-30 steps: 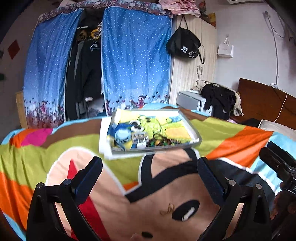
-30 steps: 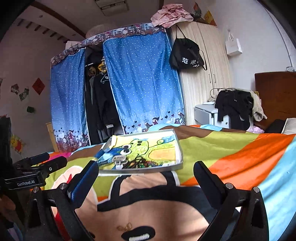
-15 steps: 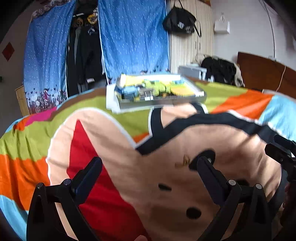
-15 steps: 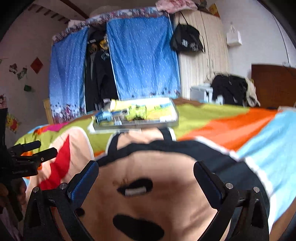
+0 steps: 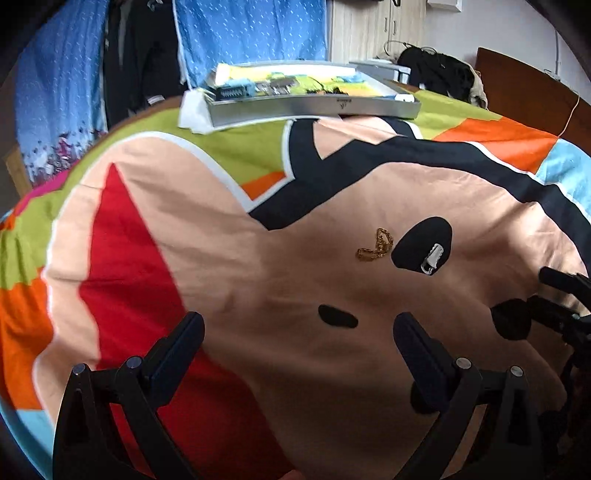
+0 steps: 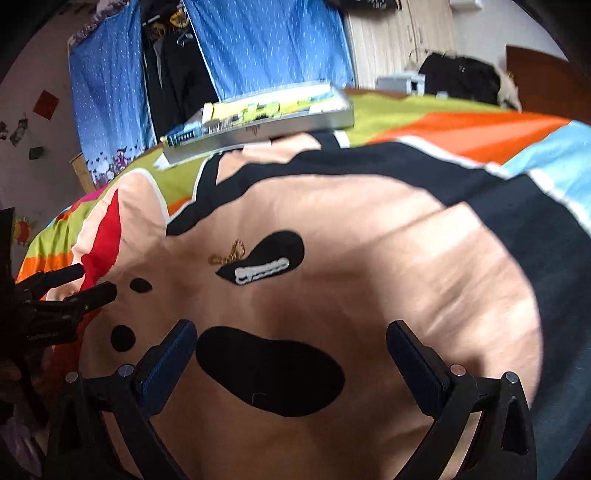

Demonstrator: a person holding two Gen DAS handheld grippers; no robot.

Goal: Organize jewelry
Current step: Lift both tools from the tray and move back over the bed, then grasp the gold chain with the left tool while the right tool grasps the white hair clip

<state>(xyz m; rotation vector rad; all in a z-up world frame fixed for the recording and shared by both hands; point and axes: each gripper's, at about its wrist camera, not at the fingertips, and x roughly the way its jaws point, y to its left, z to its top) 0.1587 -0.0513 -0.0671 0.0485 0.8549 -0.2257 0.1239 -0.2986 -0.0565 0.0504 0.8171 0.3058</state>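
Observation:
A gold chain lies in a small heap on the peach part of the bedspread, next to a white clip-like piece on a black patch. Both show in the right wrist view too: chain, white piece. A grey tray with a colourful lining and several small items stands further back; it also shows in the right wrist view. My left gripper is open and empty, short of the chain. My right gripper is open and empty, short of the white piece.
The colourful bedspread covers the whole bed. White paper sticks out under the tray's left end. Blue curtains, a wardrobe and a pile of dark clothes stand behind the bed.
Both grippers have tilted down and moved closer to the bedspread. The chain and white piece now sit higher and larger in both views. Both grippers stay open.

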